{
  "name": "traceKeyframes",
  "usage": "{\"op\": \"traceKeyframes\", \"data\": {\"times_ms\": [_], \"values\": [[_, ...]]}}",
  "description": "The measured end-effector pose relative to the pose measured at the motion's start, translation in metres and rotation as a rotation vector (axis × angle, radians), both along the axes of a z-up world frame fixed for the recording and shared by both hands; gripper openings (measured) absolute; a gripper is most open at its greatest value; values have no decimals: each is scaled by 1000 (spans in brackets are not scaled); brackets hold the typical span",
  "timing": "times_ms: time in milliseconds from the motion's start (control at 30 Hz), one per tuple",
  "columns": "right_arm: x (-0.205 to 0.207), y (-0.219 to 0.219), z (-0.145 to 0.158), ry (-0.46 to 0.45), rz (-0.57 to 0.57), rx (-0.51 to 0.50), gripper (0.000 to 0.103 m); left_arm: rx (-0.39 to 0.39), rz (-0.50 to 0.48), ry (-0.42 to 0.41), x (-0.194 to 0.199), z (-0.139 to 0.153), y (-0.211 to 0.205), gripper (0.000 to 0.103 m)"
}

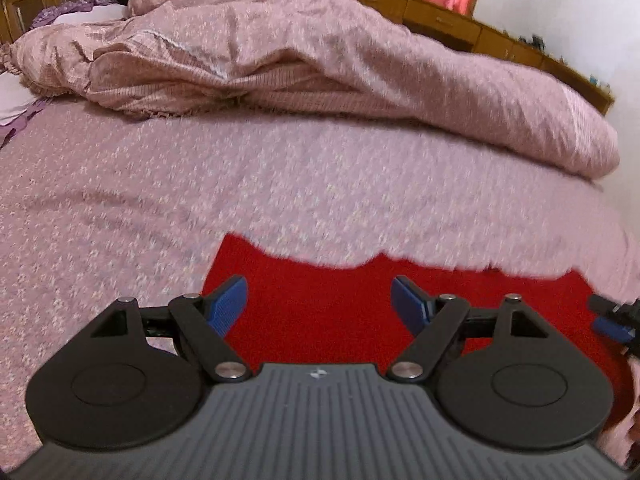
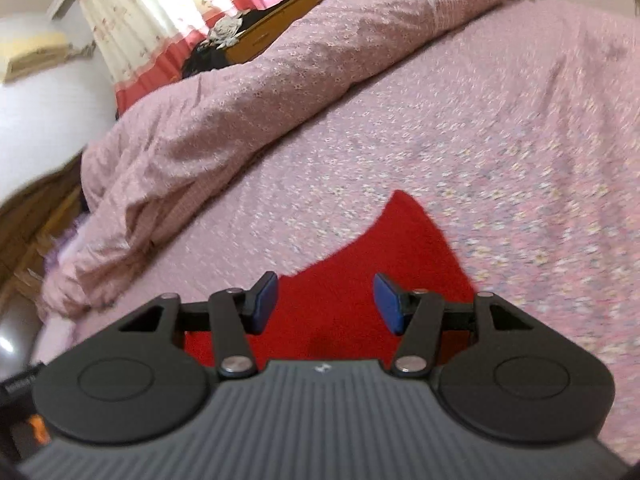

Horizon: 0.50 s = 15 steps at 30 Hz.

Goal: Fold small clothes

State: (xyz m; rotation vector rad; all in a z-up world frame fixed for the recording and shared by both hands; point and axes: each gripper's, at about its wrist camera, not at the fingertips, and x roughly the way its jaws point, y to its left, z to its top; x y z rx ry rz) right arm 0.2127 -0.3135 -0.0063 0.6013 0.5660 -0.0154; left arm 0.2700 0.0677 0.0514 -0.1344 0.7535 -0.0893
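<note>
Left gripper (image 1: pixel 318 306): fingers spread wide above the red garment (image 1: pixel 360 300), nothing between them.
Right gripper (image 2: pixel 325 304): fingers about half apart over a pointed corner of the same red cloth (image 2: pixel 400 248), gripping nothing.
Garment: lies flat on the pink flowered bedsheet (image 1: pixel 280 176), near the front edge of the bed.
Risk, pinch: soft cloth on soft bedding; closing too deep would likely catch the sheet with it.
Risk, slip: a shallow grip on one layer could let the corner slide out mid-fold.
Risk, crowding: the rumpled quilt (image 1: pixel 360 64) lies behind, limiting room to spread.
Left view only: the garment's long far edge and the other gripper's blue tip at right.
Right view only: curtains (image 2: pixel 160 8) and the pointed corner.
</note>
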Motion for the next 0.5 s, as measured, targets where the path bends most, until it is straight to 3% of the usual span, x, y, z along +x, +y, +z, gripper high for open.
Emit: {"op": "traceKeyframes", "data": {"times_ms": [233, 333, 500], "values": [[-35, 2, 6, -21, 19, -260, 57, 128, -61, 12, -32, -23, -1, 83], [-39, 7, 3, -15, 77, -366, 57, 183, -82, 54, -31, -39, -8, 83], [-26, 17, -14, 78, 116, -469, 54, 182, -55, 65, -16, -59, -8, 87]]}}
